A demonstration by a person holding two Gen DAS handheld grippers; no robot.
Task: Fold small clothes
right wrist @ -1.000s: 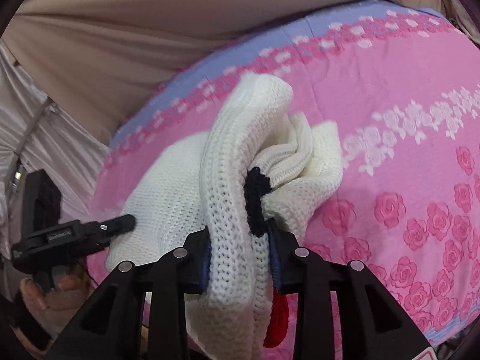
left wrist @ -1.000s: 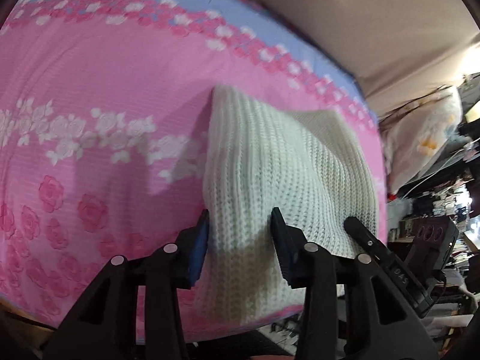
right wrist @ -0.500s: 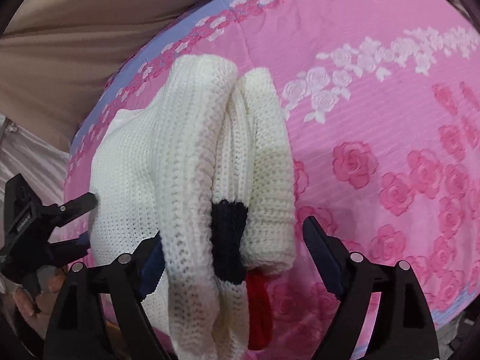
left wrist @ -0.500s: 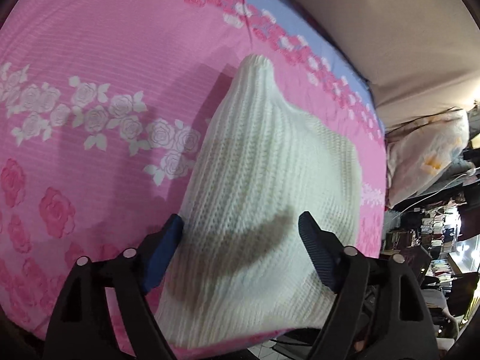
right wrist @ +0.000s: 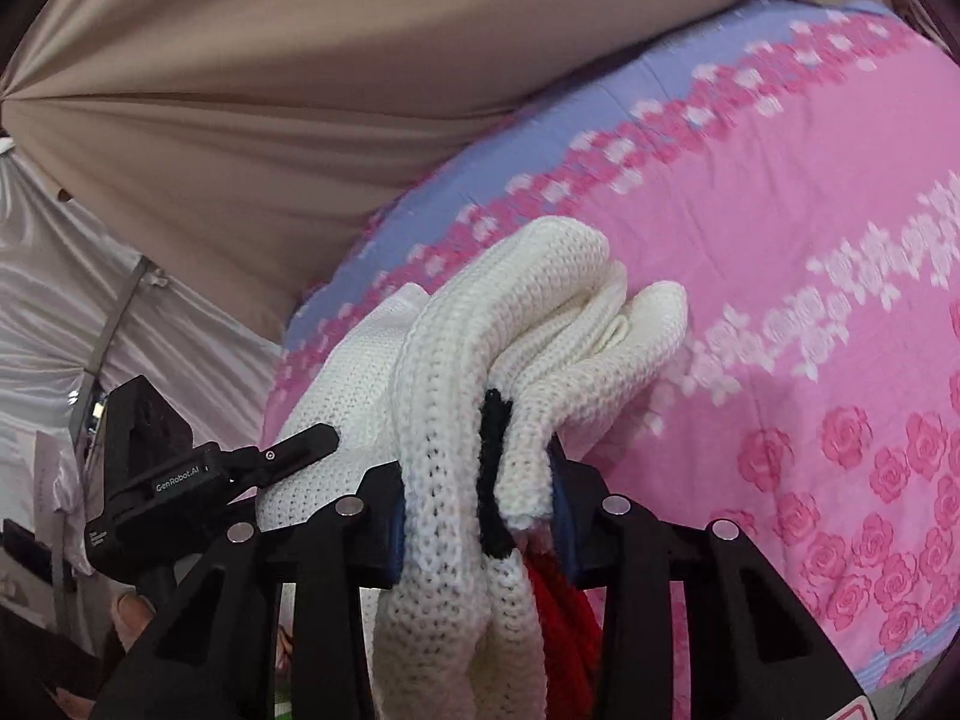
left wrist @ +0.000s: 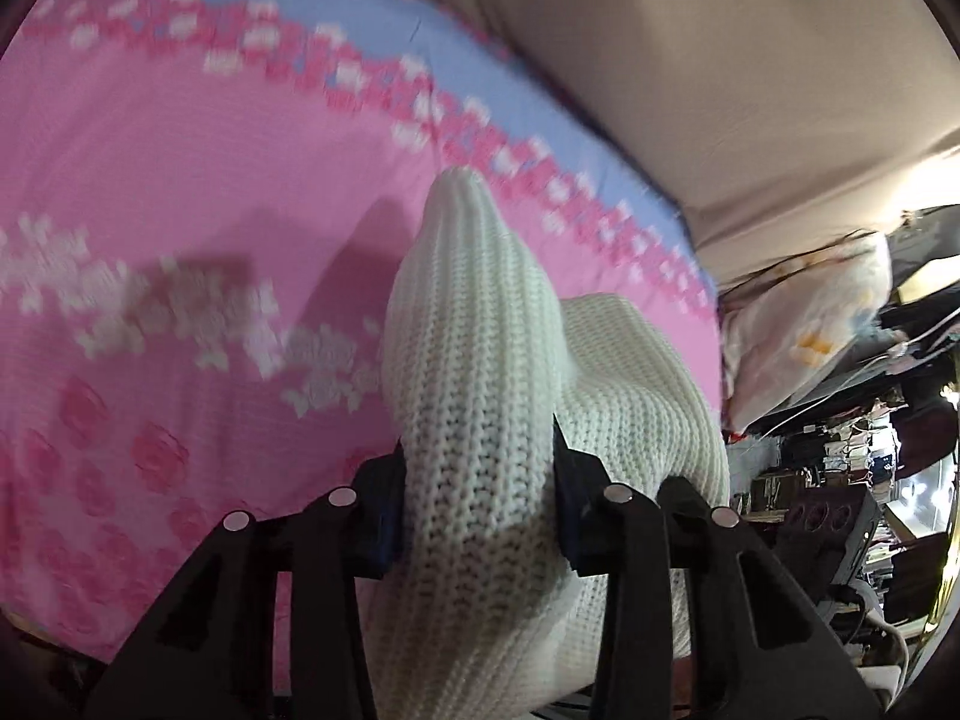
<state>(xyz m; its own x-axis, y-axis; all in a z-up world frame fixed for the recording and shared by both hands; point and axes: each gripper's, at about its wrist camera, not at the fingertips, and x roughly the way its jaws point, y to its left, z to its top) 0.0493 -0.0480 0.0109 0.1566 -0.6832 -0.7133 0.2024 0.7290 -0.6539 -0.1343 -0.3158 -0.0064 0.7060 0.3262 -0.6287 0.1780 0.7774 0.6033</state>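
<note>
You are pinching the white knit sweater in both the left hand-held gripper and right hand-held gripper, bunched over the pink floral bedsheet.

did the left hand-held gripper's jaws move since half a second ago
Yes. The left hand-held gripper has closed: its jaws, spread wide over the white knit sweater earlier, now pinch a fold of it above the pink floral bedsheet.

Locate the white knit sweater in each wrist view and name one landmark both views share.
Left wrist: white knit sweater fills centre-bottom, pinched in the left claw.
Right wrist: it sits centre-low, bunched in the right claw; the left claw appears at lower left.
Shared landmark: the pink floral bedsheet.
</note>
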